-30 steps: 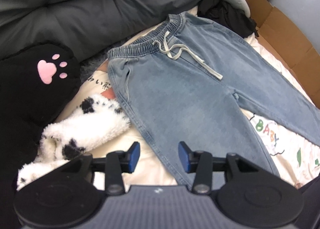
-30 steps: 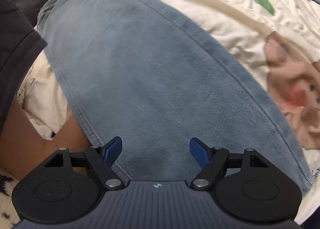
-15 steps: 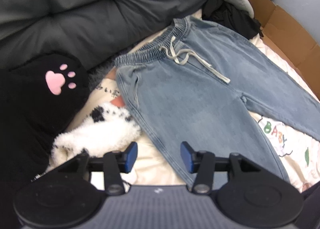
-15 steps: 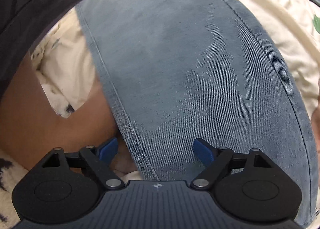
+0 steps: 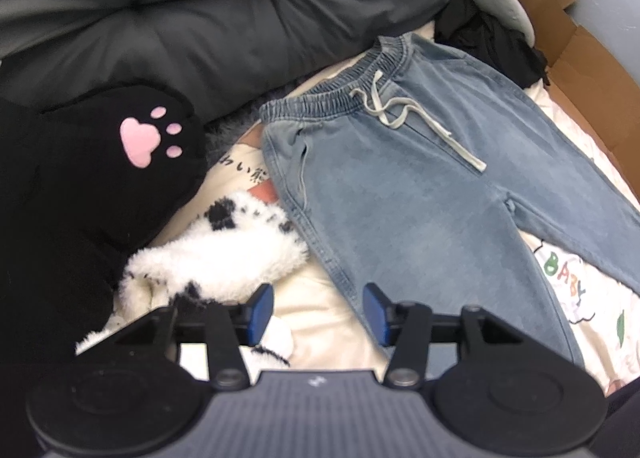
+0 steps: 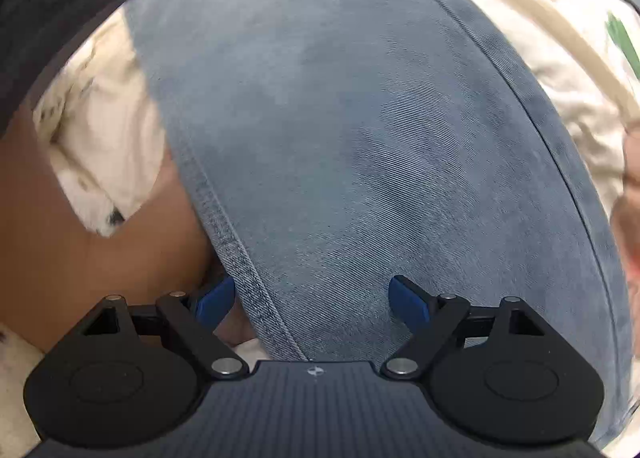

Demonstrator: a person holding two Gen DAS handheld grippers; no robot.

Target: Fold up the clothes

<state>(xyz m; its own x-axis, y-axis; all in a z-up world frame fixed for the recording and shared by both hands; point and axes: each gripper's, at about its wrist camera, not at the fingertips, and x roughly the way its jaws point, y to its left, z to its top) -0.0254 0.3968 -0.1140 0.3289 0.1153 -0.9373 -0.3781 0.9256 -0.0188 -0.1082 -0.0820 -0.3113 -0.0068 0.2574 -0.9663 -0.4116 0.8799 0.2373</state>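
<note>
Both grippers are poised over the jeans (image 5: 404, 194), which lie spread flat on the cream printed sheet (image 5: 576, 290), waistband (image 5: 340, 86) towards the grey duvet (image 5: 200, 18), legs running off to the right. The left gripper (image 5: 318, 312) hangs just past the outer seam of the near leg, jaws partly apart after easing a little wider, and nothing sits between them but bare sheet. Down at the right gripper (image 6: 312, 300), it's right on the cloth: jaws spread wide, having opened further just now, and they straddle the stitched side seam (image 6: 236, 258) of the leg, one pad off the edge and one over the denim, not yet pinching. This looks like the set-up for the first fold, taking the near leg by its edge. To do it well, each gripper wants the seam itself between the pads, both layers together, not a loose pucker of top fabric; the left needs to shift in over the edge before closing. Then lift evenly so the leg carries over flat. Watch the clutter: the fluffy white-and-black plush (image 5: 216, 254) lies touching the jeans' edge right beside the left jaws and could get caught, the black paw-print cushion (image 5: 100, 178) crowds the left, and the person's bare leg (image 6: 80, 250) sits against the seam by the right gripper's left pad.
</note>
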